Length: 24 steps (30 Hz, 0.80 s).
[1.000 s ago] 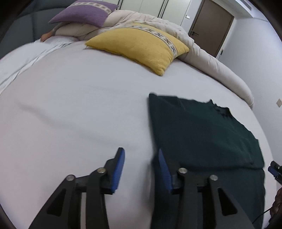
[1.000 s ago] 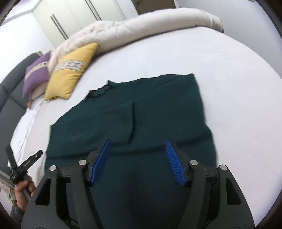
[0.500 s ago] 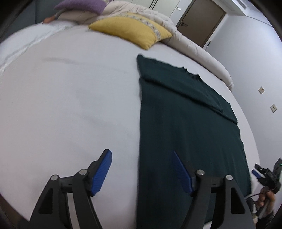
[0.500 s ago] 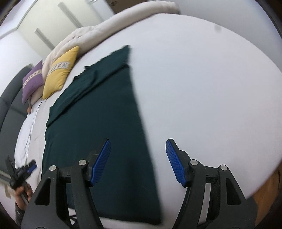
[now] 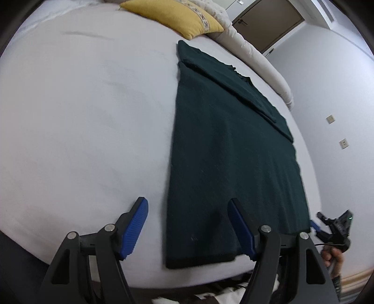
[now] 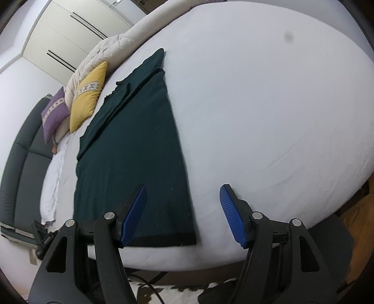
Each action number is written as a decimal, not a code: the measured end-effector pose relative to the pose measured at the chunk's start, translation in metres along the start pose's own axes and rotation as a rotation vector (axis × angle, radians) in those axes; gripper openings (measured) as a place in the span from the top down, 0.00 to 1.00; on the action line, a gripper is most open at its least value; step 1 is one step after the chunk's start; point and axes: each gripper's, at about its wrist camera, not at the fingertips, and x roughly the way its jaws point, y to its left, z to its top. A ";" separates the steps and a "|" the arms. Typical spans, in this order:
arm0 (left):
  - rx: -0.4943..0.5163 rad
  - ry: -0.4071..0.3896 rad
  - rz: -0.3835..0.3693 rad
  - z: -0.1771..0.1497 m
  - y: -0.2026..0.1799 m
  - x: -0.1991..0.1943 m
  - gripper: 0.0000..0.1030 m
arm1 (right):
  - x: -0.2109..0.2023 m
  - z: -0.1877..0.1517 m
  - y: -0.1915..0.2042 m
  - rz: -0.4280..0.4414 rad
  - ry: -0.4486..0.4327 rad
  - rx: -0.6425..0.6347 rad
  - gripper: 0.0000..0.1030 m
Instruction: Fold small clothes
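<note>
A dark green garment (image 5: 231, 149) lies flat on the white bed (image 5: 81, 121), its sleeves folded in at the far end and its hem at the near bed edge. My left gripper (image 5: 188, 230) is open and empty, above the hem's left corner. In the right wrist view the garment (image 6: 131, 152) runs away from me, and my right gripper (image 6: 183, 216) is open and empty, straddling the hem's right corner. The right gripper also shows at the lower right of the left wrist view (image 5: 332, 224).
A yellow pillow (image 5: 177, 16) and a rolled beige duvet (image 5: 261, 60) lie at the far end of the bed. A purple pillow (image 6: 55, 114) and a dark headboard (image 6: 21, 159) are at the left. A door (image 5: 266, 23) is beyond. The floor shows below the bed edge.
Both grippers have drawn back from mid-garment to the hem at the near bed edge. The left gripper's jaws have spread wider. The garment has stayed flat.
</note>
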 end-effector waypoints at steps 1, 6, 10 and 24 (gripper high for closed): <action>-0.012 0.009 -0.017 0.000 0.002 0.000 0.29 | -0.001 -0.002 -0.001 0.011 0.005 0.005 0.39; -0.066 0.049 -0.099 -0.009 0.012 -0.001 0.29 | 0.002 -0.006 -0.007 0.059 0.038 0.056 0.42; -0.108 0.057 -0.143 -0.012 0.019 -0.004 0.29 | 0.001 -0.010 -0.014 0.084 0.055 0.087 0.45; -0.117 0.100 -0.116 -0.021 0.021 0.001 0.86 | 0.008 -0.019 -0.025 0.139 0.085 0.138 0.47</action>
